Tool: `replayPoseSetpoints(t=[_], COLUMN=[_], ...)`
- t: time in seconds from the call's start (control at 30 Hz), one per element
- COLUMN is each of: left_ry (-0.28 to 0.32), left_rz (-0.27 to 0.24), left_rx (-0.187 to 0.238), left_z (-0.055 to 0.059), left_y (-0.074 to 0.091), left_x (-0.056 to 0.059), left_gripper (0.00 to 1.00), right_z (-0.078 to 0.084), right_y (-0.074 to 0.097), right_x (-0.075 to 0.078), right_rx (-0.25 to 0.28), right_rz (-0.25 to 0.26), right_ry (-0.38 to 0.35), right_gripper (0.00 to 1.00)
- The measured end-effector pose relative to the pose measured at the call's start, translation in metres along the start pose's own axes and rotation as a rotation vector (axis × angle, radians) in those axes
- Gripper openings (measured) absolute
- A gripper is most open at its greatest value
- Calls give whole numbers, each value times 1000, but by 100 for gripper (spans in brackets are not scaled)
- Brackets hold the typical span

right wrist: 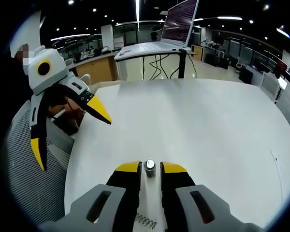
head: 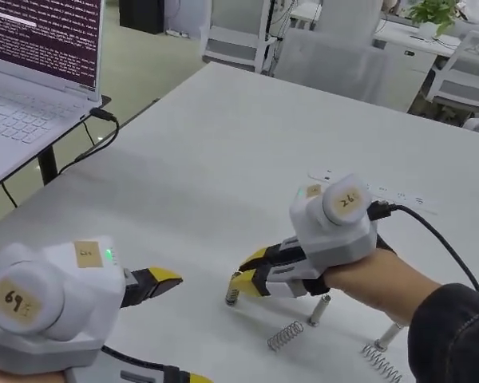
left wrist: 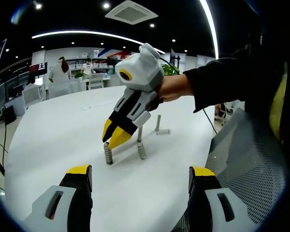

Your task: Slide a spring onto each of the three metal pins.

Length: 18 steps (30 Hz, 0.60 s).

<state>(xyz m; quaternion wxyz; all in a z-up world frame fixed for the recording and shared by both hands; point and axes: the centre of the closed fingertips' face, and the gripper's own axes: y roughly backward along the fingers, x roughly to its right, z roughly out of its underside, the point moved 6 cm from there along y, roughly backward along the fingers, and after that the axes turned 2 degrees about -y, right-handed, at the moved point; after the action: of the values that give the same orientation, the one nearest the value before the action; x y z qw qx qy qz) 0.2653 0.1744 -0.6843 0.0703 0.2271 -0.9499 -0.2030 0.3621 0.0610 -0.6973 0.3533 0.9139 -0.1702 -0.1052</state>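
Three metal pins stand upright on the white table. The nearest pin [head: 232, 297] [left wrist: 108, 153] [right wrist: 150, 167] has a spring coiled around it. My right gripper [head: 245, 274] [left wrist: 115, 135] [right wrist: 150, 169] hovers just over its top, jaws a narrow gap apart and gripping nothing. The middle pin [head: 319, 309] [left wrist: 140, 137] is bare, with a loose spring [head: 285, 335] lying before it. Beside the far pin [head: 389, 335] [left wrist: 158, 122] lies another loose spring [head: 381, 361] [left wrist: 164, 131]. My left gripper [head: 176, 327] [left wrist: 140, 176] waits wide open at the table's near edge, nothing in it.
An open laptop [head: 32, 72] [right wrist: 176, 24] sits on a side stand to the left, its black cable [head: 104, 132] hanging down. A power strip [head: 367, 190] lies behind the right gripper. Office chairs [head: 463, 76] stand beyond the far edge of the table [head: 223, 159].
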Motion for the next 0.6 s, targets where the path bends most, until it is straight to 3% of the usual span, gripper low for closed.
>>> replayPoseSetpoints(t=[0.6], left_ry=[-16], left_rz=[45], left_rx=[-14], left_z=[-4], left_y=[-12], left_x=[7], left_gripper=[79], right_z=[-13], right_y=[38], right_x=[0], right_rx=[71], right_rz=[76], right_ry=[16], right_gripper=[14])
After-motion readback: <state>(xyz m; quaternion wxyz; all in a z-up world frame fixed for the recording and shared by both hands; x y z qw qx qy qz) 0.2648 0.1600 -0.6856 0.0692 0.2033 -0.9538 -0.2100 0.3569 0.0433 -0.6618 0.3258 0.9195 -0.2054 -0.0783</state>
